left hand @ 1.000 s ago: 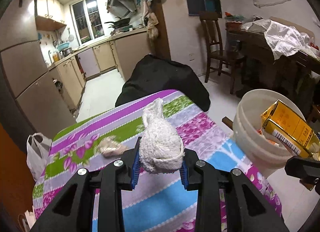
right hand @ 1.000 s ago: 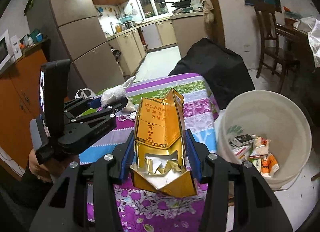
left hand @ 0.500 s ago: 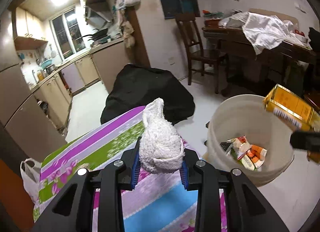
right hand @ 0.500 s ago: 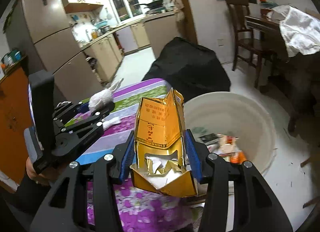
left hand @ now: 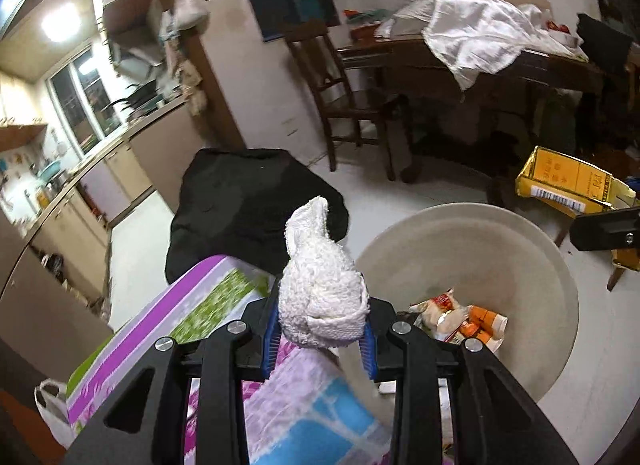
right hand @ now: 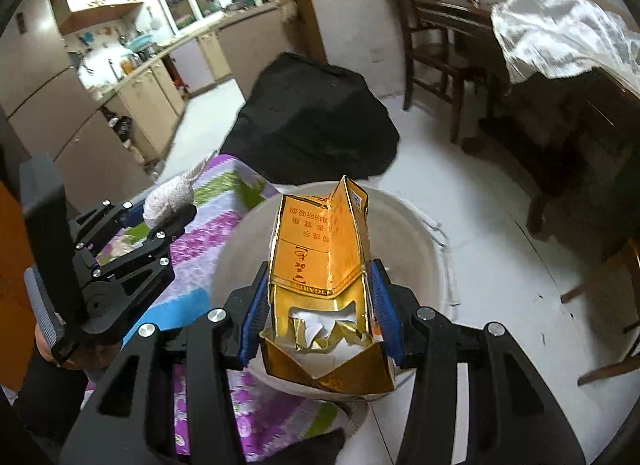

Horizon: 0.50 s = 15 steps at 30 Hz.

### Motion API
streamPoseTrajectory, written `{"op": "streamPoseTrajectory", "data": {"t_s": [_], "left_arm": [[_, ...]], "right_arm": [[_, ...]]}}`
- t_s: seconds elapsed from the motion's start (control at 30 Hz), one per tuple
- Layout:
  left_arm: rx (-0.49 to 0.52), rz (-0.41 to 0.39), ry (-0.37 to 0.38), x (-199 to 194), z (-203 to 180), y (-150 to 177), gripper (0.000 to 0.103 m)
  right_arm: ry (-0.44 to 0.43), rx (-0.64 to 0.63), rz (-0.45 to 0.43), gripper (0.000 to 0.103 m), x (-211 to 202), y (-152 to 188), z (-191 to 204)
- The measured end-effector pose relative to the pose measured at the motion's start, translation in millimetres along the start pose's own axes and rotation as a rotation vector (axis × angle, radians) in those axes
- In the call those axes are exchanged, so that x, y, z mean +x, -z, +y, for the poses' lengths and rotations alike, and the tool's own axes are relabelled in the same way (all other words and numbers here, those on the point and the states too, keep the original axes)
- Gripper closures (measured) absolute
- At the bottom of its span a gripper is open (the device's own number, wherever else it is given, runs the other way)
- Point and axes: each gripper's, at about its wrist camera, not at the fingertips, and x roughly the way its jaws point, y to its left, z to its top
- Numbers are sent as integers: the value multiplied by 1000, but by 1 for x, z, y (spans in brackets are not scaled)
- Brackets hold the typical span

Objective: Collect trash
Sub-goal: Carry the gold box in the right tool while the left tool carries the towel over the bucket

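The right gripper point(right hand: 318, 315) is clamping 1 torn gold carton point(right hand: 320, 265) between its blue pads, with the carton's long axis running forward along the fingers and its ripped, open end facing back toward the camera. In the right wrist view the carton is sitting directly over the mouth of the white bucket point(right hand: 434, 233), so the bucket is lying straight below and slightly ahead of that gripper; I judge a simple release would be dropping it inside. The left gripper point(left hand: 320, 335) is squeezing 1 white rag point(left hand: 320, 285), which is standing upright with its pointed tail rising above the fingers. From the left wrist view this gripper is hovering over the edge of the counter point(left hand: 208, 305), covered in a striped floral cloth, and the bucket point(left hand: 552, 265) is lying ahead and to its right, just beside the counter edge, so the rag is needing a short carry rightward before letting go. The right gripper is therefore the nearer of the 2 to the bucket. Inside the bucket several wrappers point(left hand: 460, 317) are already lying on the bottom, too jumbled to count exactly. I am counting 1 bucket, 1 carton, 1 rag and 2 grippers, both holding their loads firmly. A black bag point(left hand: 248, 201) is sitting on the floor beyond the counter.
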Motion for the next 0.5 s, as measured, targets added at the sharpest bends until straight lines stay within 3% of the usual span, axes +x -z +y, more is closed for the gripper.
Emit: {"op": "streamPoseTrajectory", "data": {"t_s": [0.23,0.5], "left_arm": [[48,22,71,35,-30,-25,70],[82,54,132,60,-51,-23,70]], "right_arm": [[53,-2,80,56,15,-6,-12],[95,-44,126,56,27,-8,-12]]}}
